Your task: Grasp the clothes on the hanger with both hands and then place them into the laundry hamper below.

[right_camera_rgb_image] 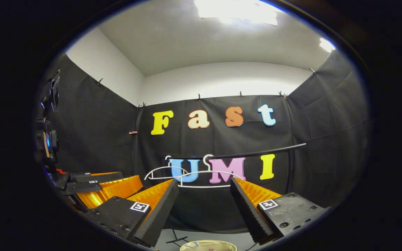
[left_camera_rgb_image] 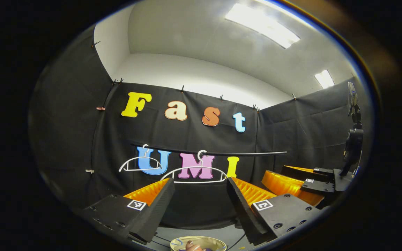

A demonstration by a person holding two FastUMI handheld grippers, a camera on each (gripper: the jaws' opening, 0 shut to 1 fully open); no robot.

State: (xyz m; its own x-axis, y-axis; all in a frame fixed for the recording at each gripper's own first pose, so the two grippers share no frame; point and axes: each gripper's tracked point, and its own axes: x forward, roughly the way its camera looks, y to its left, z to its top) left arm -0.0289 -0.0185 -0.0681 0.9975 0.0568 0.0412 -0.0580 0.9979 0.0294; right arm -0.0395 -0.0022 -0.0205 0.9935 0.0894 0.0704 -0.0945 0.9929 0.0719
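Hangers: two (left_camera_rgb_image: 140,164) (left_camera_rgb_image: 197,172), bare, on rail (left_camera_rgb_image: 243,153).

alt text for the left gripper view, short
Two bare white wire hangers hang on a black rail ahead of the open left claw. The right claw shows at right, a round pale hamper rim below.

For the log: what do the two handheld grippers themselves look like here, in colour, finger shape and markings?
Both match. The left gripper has two black wedge-shaped fingers with ribbed inner faces, backed by ribbed orange plastic, on black bolted blocks that each carry a small square black-and-white marker. The right gripper is the same build: black ribbed fingers, orange backing, one square marker per block. No cables or sleeves can be made out.
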